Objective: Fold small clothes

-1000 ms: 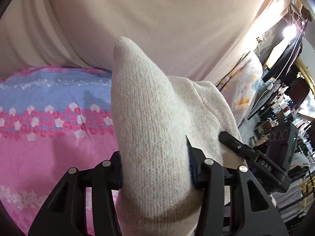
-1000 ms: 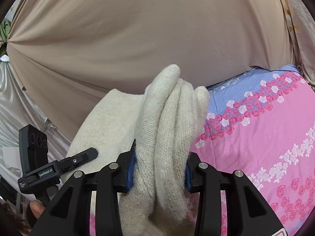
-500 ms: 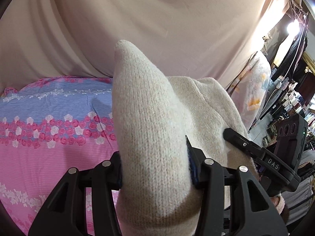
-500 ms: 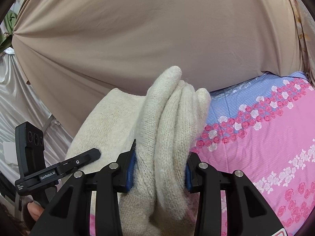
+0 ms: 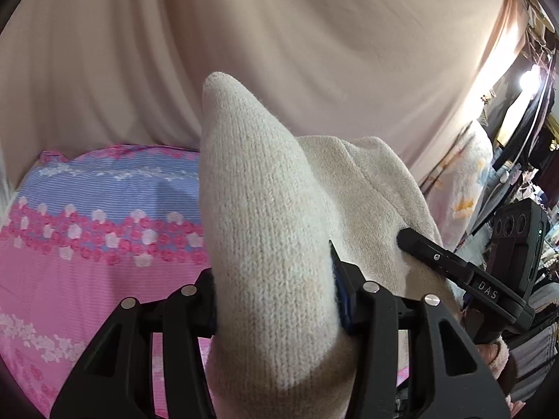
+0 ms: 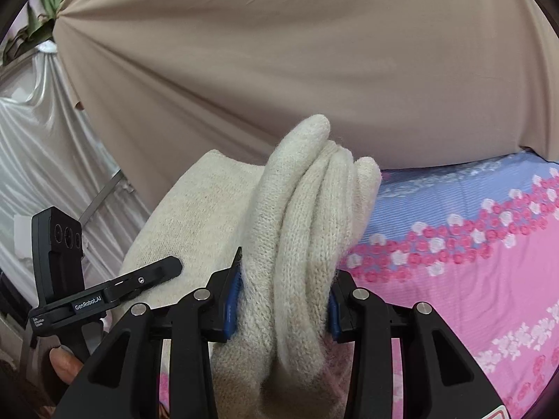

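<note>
A cream knitted garment (image 5: 269,230) is held up in the air between both grippers, above a pink and blue flowered bedsheet (image 5: 87,244). My left gripper (image 5: 276,300) is shut on one bunched corner of it. My right gripper (image 6: 283,300) is shut on the other corner, gathered in several folds (image 6: 307,216). The cloth stretches between the two. The right gripper also shows in the left wrist view (image 5: 464,279), and the left gripper shows in the right wrist view (image 6: 104,296). The garment's lower part is hidden below the jaws.
A beige curtain (image 6: 314,63) hangs behind the bed. Silver drapes (image 6: 38,160) stand at the left of the right wrist view. Cluttered shelves and a bright lamp (image 5: 529,78) lie at the far right of the left wrist view. The flowered sheet (image 6: 471,244) spreads under the garment.
Both grippers have tilted and shifted slightly with the garment still gripped. More curtain and less sheet shows now.
</note>
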`<state>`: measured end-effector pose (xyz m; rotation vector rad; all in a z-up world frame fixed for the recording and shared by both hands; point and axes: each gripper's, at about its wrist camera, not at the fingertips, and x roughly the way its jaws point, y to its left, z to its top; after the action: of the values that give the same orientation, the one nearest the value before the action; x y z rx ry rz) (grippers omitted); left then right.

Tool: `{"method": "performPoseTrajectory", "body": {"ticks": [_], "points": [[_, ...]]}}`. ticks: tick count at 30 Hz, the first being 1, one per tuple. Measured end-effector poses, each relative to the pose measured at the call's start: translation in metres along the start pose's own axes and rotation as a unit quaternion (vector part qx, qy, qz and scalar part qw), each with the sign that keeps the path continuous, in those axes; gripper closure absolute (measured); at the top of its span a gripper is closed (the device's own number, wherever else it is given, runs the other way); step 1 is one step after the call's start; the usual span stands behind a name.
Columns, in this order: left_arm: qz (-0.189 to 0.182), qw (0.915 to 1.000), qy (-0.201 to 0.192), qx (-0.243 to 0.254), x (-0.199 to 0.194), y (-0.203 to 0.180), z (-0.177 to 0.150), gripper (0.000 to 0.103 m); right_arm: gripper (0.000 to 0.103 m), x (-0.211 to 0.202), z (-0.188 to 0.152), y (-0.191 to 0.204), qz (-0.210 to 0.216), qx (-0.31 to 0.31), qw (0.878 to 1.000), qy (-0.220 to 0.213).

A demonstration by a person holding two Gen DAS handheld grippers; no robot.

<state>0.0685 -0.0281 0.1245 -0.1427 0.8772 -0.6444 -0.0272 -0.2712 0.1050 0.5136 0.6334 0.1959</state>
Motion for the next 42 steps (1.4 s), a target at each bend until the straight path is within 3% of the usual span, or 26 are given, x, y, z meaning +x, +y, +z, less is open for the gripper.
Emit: {"method": "performPoseTrajectory", "body": {"ticks": [7,11,13,15,17,19,21,23,26,28,30,33,35,37,39,42], "points": [[0.030,0.9990,0.011,-0.031,-0.009,0.076,-0.014,0.056,0.066,0.072,-0.032,0.037,0.013,-0.005,0.999,0.045],[0.036,0.9977,0.033,-0.046,0.018,0.125,-0.035,0.054,0.064,0.124,-0.069,0.032,0.004,0.008,0.997,0.079],[0.043,0.9965,0.034,-0.062,0.044,0.158,-0.054,0.047,0.059,0.166,-0.096,0.011,0.000,0.027,0.995,0.101],[0.068,0.9939,0.024,-0.084,0.077,0.194,-0.084,0.042,0.055,0.207,-0.128,-0.017,-0.043,0.046,0.988,0.140],[0.123,0.9868,0.055,-0.090,0.107,0.220,-0.115,0.044,0.060,0.229,-0.156,-0.039,-0.116,0.061,0.974,0.184],[0.131,0.9813,0.081,-0.115,0.113,0.240,-0.140,0.045,0.061,0.207,-0.164,-0.039,-0.108,0.076,0.979,0.156],[0.108,0.9833,0.046,-0.139,0.086,0.246,-0.151,0.043,0.061,0.180,-0.164,-0.023,-0.104,0.060,0.984,0.131],[0.111,0.9844,0.025,-0.134,0.064,0.241,-0.152,0.038,0.065,0.160,-0.163,0.003,-0.081,0.034,0.989,0.117],[0.126,0.9859,0.015,-0.110,0.051,0.227,-0.149,0.034,0.073,0.174,-0.171,0.032,-0.083,-0.024,0.985,0.146],[0.136,0.9864,0.030,-0.086,0.060,0.218,-0.148,0.033,0.078,0.206,-0.188,0.032,-0.117,-0.050,0.974,0.189],[0.156,0.9841,0.057,-0.063,0.075,0.213,-0.152,0.033,0.082,0.234,-0.212,0.009,-0.128,-0.030,0.964,0.230],[0.177,0.9796,0.091,-0.026,0.094,0.203,-0.161,0.033,0.082,0.222,-0.206,0.007,-0.120,0.002,0.970,0.211],[0.183,0.9795,0.084,-0.012,0.089,0.196,-0.164,0.033,0.077,0.205,-0.197,0.019,-0.133,-0.007,0.973,0.188],[0.190,0.9787,0.078,-0.008,0.081,0.190,-0.165,0.025,0.070,0.181,-0.189,0.035,-0.156,-0.026,0.976,0.150],[0.189,0.9793,0.071,-0.011,0.071,0.186,-0.165,0.016,0.043,0.159,-0.184,0.046,-0.173,-0.031,0.979,0.108],[0.200,0.9786,0.049,-0.005,0.055,0.176,-0.164,0.008,0.023,0.136,-0.182,0.053,-0.209,-0.026,0.976,0.051]]}}
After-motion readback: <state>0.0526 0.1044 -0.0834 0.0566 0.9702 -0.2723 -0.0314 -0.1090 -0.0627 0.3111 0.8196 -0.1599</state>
